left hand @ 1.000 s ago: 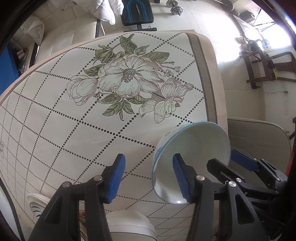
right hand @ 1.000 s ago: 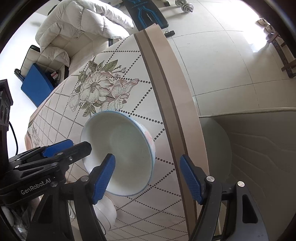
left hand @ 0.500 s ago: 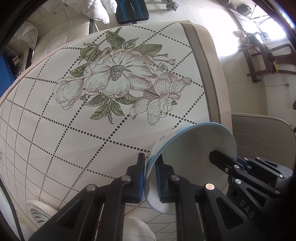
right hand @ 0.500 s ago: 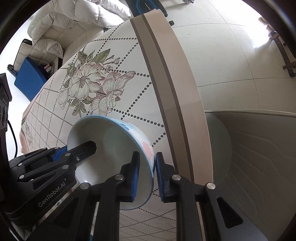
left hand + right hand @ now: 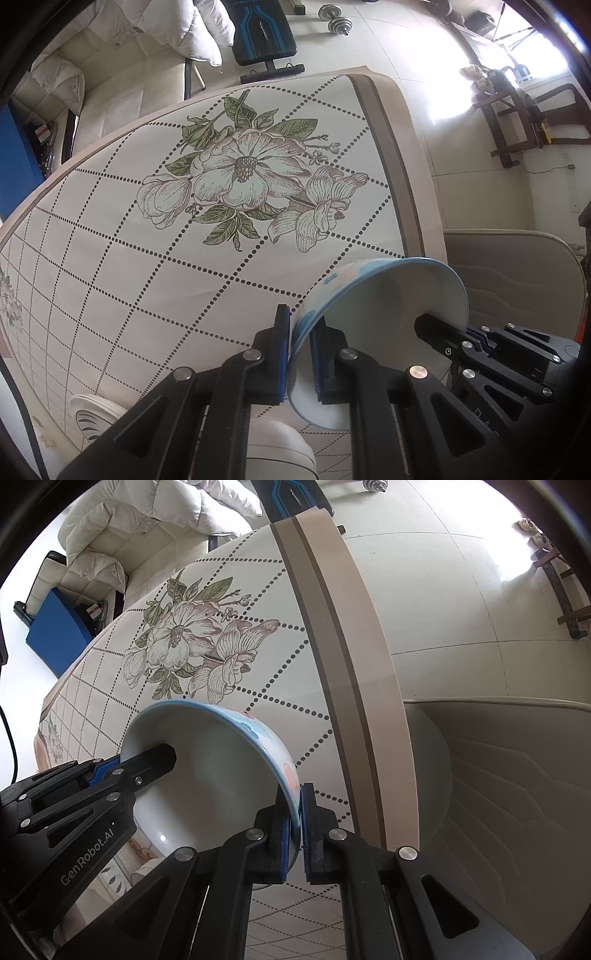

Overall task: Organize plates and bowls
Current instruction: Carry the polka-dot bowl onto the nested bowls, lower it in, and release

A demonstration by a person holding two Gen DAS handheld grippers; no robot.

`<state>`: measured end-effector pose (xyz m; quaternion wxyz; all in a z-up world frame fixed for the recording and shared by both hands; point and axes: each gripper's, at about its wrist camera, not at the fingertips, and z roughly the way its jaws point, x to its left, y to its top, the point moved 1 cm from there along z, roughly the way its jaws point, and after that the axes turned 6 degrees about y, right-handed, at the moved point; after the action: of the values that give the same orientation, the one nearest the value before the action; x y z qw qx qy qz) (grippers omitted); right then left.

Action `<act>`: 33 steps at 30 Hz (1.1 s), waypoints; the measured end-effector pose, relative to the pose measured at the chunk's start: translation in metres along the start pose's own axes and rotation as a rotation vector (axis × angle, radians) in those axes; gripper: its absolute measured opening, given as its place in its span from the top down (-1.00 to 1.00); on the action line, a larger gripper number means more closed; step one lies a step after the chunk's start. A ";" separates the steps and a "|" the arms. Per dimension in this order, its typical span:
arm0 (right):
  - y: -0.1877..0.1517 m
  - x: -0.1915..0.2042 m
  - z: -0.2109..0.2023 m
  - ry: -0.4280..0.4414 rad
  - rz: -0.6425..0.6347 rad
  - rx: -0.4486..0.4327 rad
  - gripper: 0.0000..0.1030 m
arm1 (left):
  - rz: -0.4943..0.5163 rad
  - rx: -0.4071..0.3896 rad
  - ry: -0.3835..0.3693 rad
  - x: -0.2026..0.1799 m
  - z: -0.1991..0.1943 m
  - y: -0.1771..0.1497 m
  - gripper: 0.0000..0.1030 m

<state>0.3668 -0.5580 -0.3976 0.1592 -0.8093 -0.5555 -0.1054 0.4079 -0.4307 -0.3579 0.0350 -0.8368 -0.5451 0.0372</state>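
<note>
I have the bowl (image 5: 384,332) pinched by its rim from two sides. My left claw (image 5: 298,354) is squeezed down on the near-left part of the rim, one pad outside the wall and one inside. My right claw (image 5: 295,830) is clamped the same way on the opposite part of the rim. Both pairs of jaws have just been closing, and now each has the thin wall between its pads with no gap left.

The bowl sits over the right end of the table (image 5: 110,280), close to the brown border stripe and the edge. Whether its foot touches the cloth I cannot tell.

The worry is the grip itself. The glazed rim is thin, curved and slick, so the pads may slide if my two hands pull apart, twist against each other or lift unevenly. Then the bowl would drop near the table edge, with the floor and a chair (image 5: 498,812) just beyond. A white bowl (image 5: 277,450) and a plate (image 5: 88,413) lie close below my left claw and could be knocked.

The bowl is round, so it has no real long axis. Its mouth faces up toward my cameras, and the line between my two grips runs across its width.
</note>
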 end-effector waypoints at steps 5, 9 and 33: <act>-0.011 0.009 -0.020 0.024 0.000 -0.019 0.87 | 0.025 -0.032 0.014 0.006 -0.026 -0.014 0.84; -0.029 0.021 -0.034 0.047 -0.006 -0.023 0.87 | 0.032 -0.039 0.017 0.013 -0.042 -0.032 0.84; -0.153 0.089 0.008 0.073 -0.095 0.097 0.86 | -0.061 0.018 0.036 0.085 -0.027 -0.162 0.84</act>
<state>0.2556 -0.4273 -0.3526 0.2131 -0.7691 -0.5914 -0.1153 0.2976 -0.2886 -0.3173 0.0535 -0.8201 -0.5691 0.0260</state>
